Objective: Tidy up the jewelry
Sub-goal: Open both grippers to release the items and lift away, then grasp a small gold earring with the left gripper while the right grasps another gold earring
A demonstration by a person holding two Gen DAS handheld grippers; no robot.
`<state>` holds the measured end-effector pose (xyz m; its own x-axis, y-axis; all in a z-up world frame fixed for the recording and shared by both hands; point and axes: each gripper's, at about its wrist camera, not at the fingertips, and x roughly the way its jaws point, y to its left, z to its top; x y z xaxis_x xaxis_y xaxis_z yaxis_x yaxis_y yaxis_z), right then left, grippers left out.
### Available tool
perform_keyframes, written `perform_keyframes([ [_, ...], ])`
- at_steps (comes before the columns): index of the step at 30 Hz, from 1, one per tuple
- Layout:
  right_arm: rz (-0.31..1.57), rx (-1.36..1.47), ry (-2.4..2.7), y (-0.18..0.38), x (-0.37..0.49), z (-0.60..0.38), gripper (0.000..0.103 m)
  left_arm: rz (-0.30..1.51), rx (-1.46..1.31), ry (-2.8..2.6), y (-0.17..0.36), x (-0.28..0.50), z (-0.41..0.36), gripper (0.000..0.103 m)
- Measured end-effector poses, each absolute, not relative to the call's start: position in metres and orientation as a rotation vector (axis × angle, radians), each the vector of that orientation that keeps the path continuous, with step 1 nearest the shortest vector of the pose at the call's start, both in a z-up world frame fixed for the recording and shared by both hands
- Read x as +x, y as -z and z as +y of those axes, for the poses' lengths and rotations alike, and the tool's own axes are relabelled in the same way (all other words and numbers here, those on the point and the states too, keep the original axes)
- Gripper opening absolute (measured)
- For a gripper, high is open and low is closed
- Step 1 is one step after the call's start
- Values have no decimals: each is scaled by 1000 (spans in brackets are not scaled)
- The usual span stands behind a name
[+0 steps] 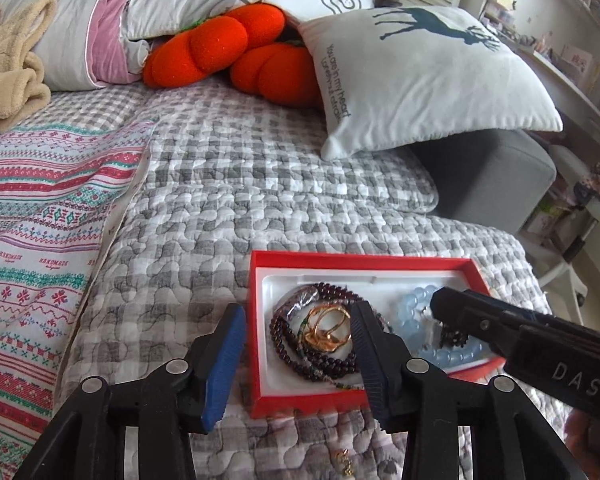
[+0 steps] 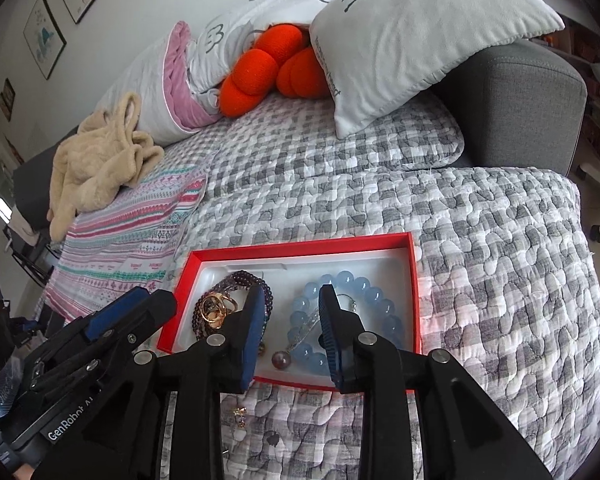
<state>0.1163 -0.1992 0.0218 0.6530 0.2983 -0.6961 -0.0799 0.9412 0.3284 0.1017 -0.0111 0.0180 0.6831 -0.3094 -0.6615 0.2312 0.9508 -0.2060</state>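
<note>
1. A shallow red cardboard box with a white lining [image 1: 260,360] is lying open on a grey-and-white checked quilted bedspread [image 1: 220,208], at the near edge of the bed.
2. Inside the box, a long strand of small dark garnet-coloured beads [image 1: 284,344] is coiling around a cluster of gold-coloured rings [image 1: 328,326] on the left side, while a bracelet of large pale-blue translucent beads [image 2: 364,288] is sitting on the right with a thin silver chain [image 2: 306,326] across it.
3. A single purple pearl-like bead [image 2: 280,359] is resting near the box's front wall, just beside the blue bracelet.
4. The left gripper [image 1: 296,360] is hovering over the box's left half, its blue-padded fingers [image 1: 224,364] spread apart and pinching nothing.
5. The right gripper [image 2: 288,338] is hanging over the box's middle, its fingers [image 2: 334,340] parted and empty.
6. A small gold-coloured trinket [image 1: 345,462] is lying on the bedspread outside the box, just in front of it.
7. Behind, a white cushion printed with a dark deer [image 1: 420,72] is leaning against orange plush pumpkins [image 1: 236,52].
</note>
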Motion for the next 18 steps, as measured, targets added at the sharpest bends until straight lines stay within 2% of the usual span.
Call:
perform_keyframes([
  [3, 826, 268, -216, -28, 104, -203, 30, 786, -100, 297, -17, 90, -7, 54],
  [5, 826, 247, -214, -30, 95, -203, 31, 797, -94, 298, -16, 81, -4, 66],
  [6, 829, 234, -213, -31, 90, -203, 31, 800, -89, 295, -15, 77, -3, 68],
  [8, 831, 209, -209, -30, 80, -203, 36, 811, -68, 292, -11, 69, 0, 75],
  [10, 837, 188, -204, -27, 70, -204, 53, 826, -45, 283, -5, 61, 1, 79],
  [11, 839, 180, -202, -26, 65, -205, 55, 836, -35, 280, -2, 58, 1, 82],
  [13, 853, 157, -194, -21, 57, -206, 59, 862, -12, 279, 7, 51, 1, 83],
  [18, 889, 100, -149, 0, 40, -207, 60, 900, 30, 341, 24, 32, -2, 83],
])
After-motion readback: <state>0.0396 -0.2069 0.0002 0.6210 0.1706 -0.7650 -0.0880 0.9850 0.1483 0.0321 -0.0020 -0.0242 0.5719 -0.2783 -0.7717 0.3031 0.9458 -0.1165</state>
